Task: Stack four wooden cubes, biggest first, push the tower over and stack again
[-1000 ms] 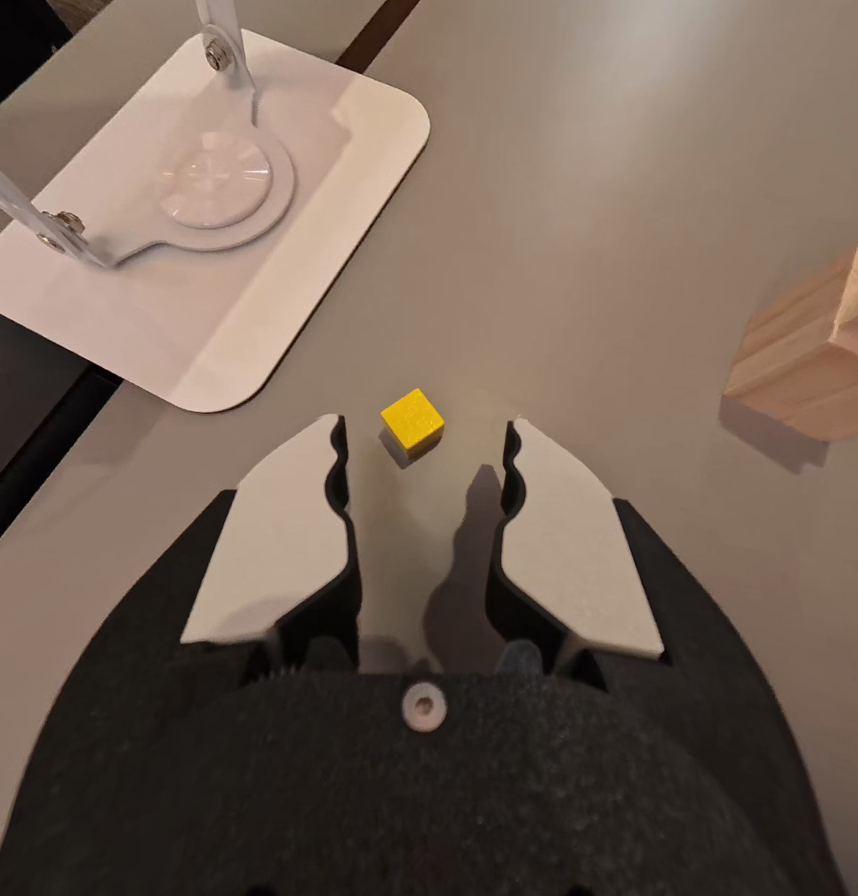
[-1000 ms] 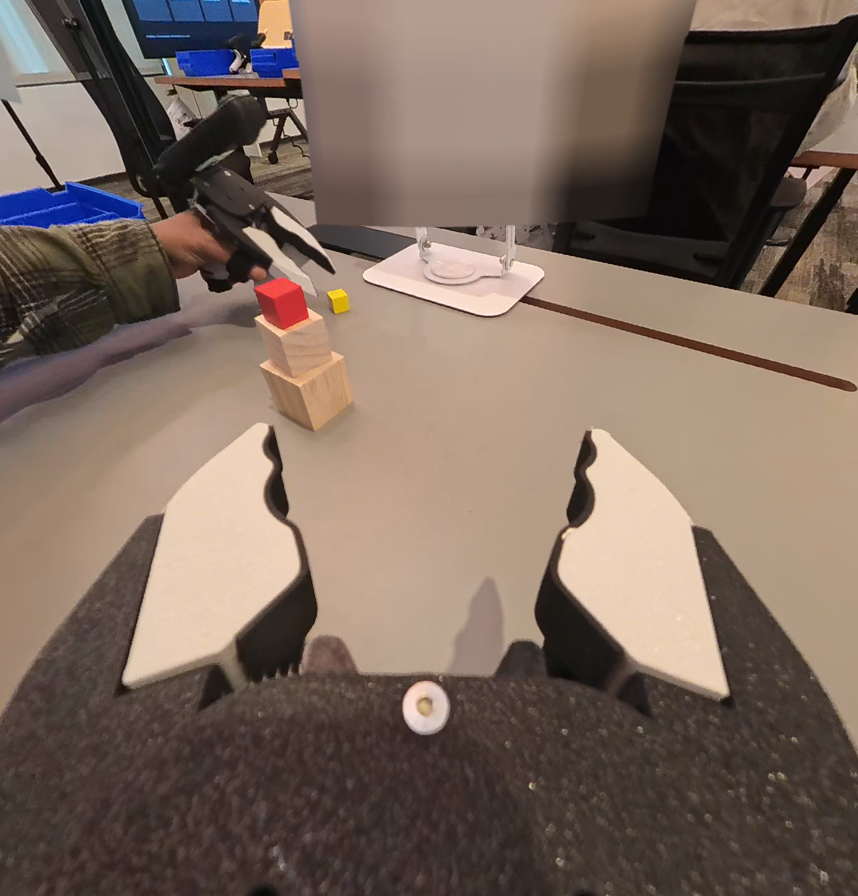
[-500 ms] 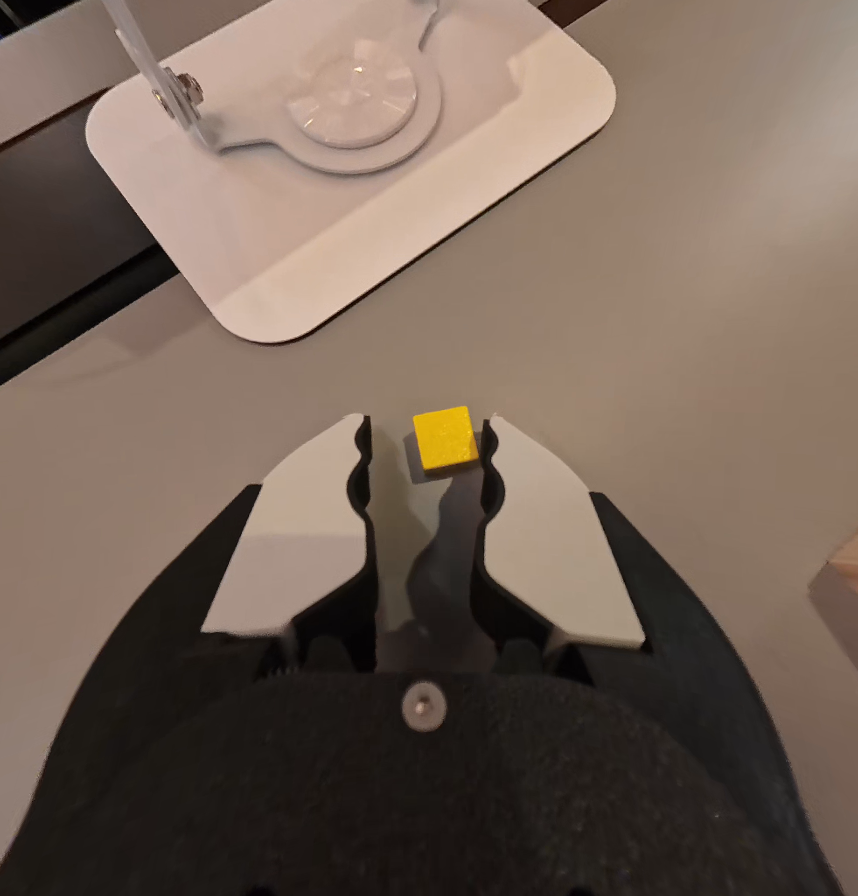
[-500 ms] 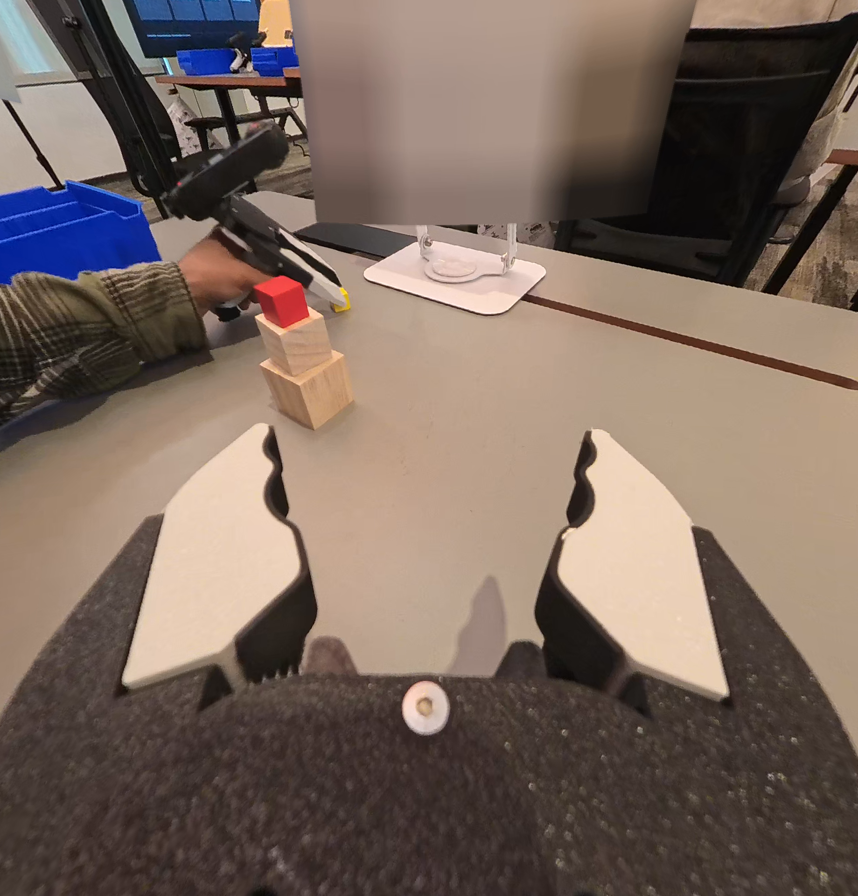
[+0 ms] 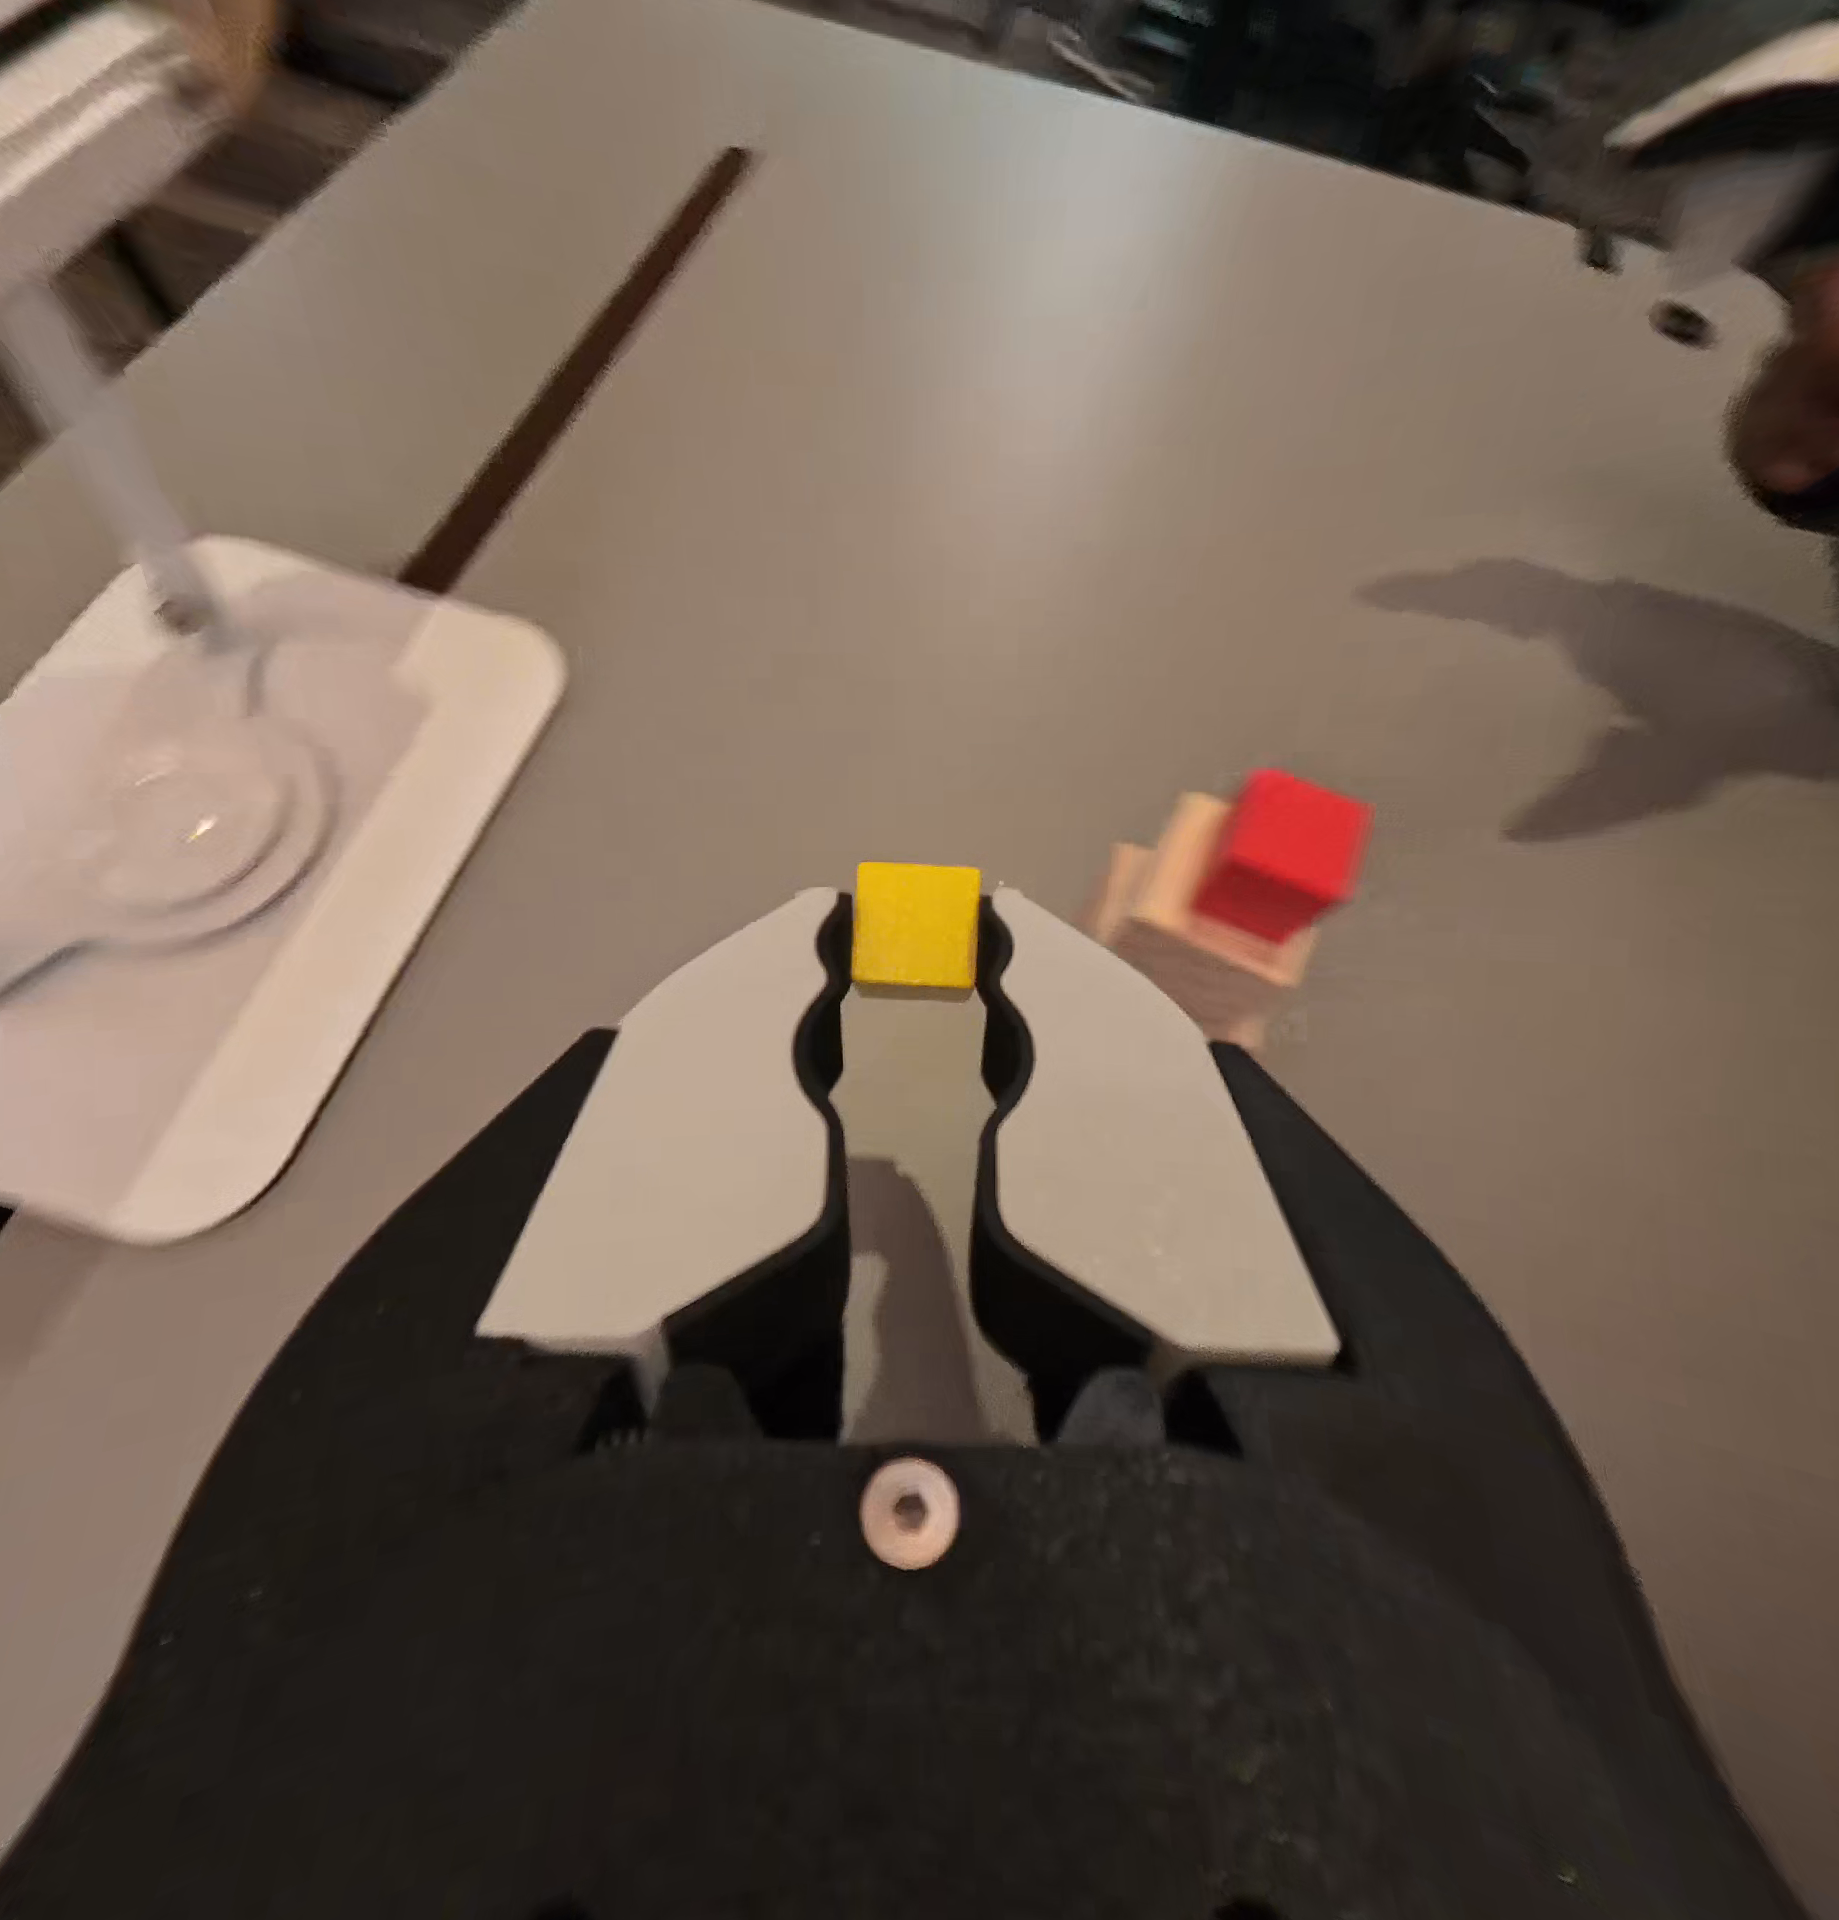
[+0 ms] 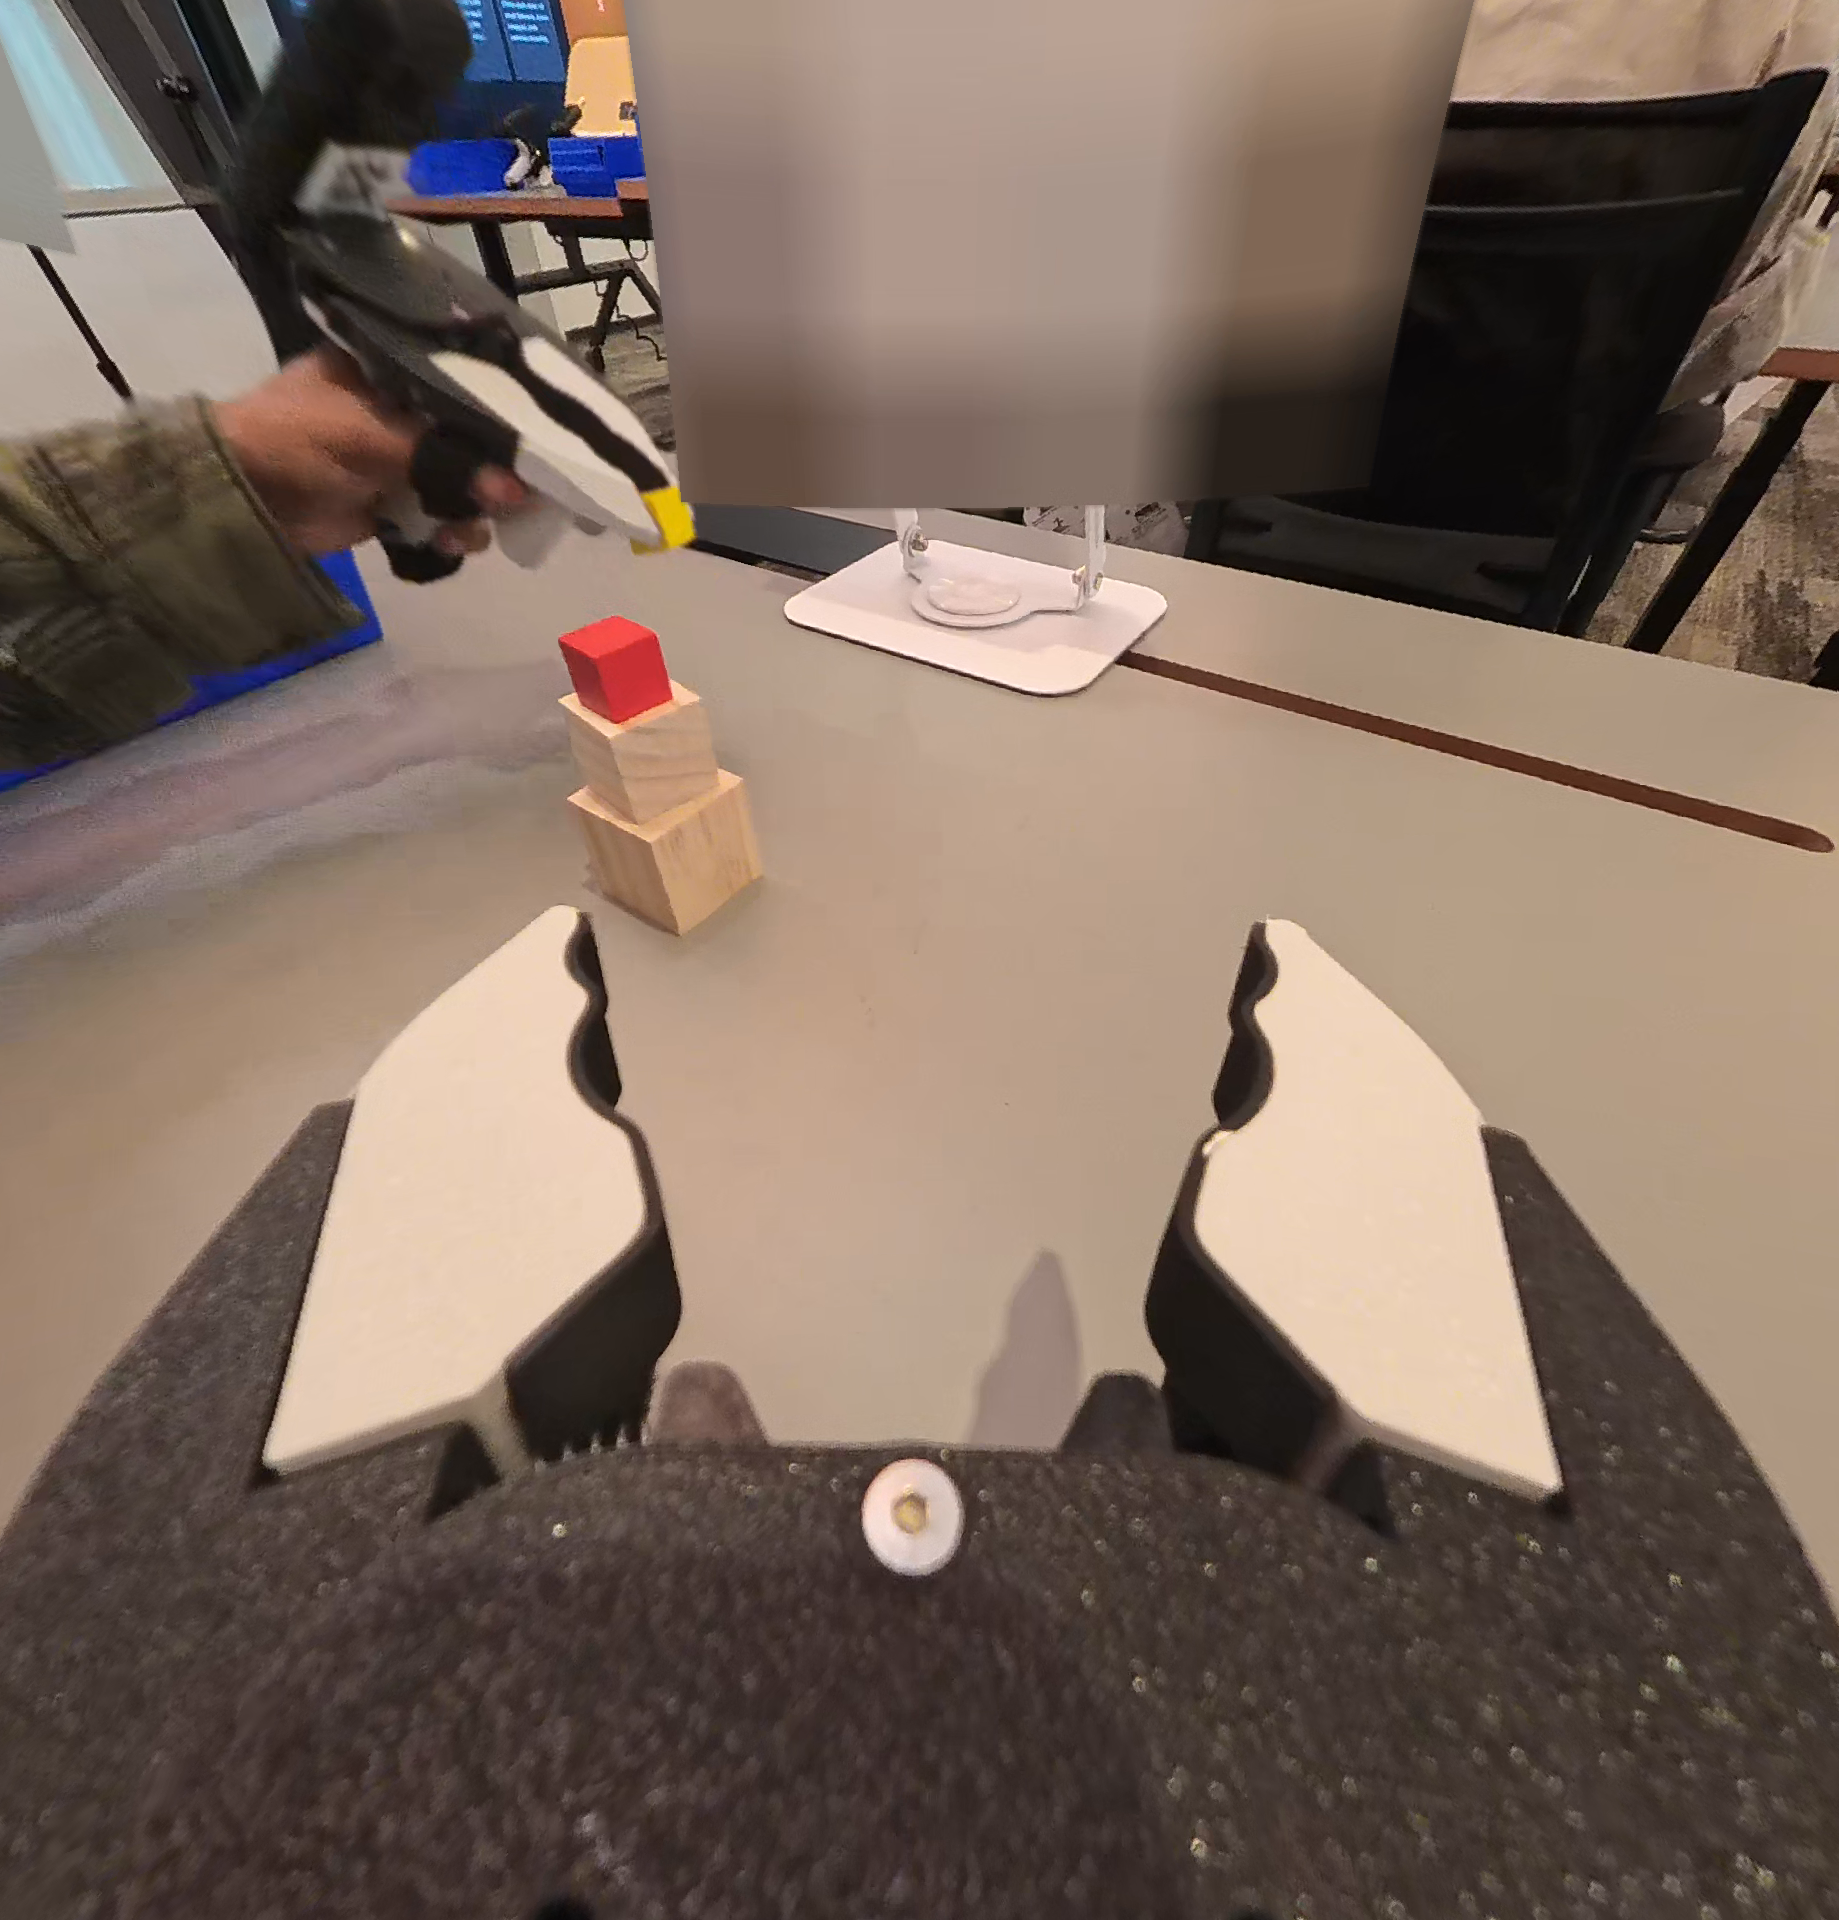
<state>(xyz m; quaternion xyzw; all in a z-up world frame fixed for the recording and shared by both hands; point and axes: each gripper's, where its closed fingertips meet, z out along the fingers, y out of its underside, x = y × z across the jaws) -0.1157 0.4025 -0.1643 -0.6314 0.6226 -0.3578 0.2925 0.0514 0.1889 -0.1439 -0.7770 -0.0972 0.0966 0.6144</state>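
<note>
Left gripper (image 5: 915, 928): jaws clamped on yellow cube (image 5: 915, 925), raised off the tabletop (image 6: 998, 935).
Right gripper (image 6: 920, 997): jaws wide, empty.
Tower: red cube (image 6: 616, 667) atop two plain wooden cubes (image 6: 655, 800).

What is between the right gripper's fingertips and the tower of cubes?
Nothing: only bare grey table separates the open right gripper from the tower, in the right wrist view.

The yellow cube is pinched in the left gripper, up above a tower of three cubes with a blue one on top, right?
Not quite: the top cube is red, not blue, as the right wrist view shows. The rest holds: the left gripper pinches the yellow cube above the three-cube tower.
</note>
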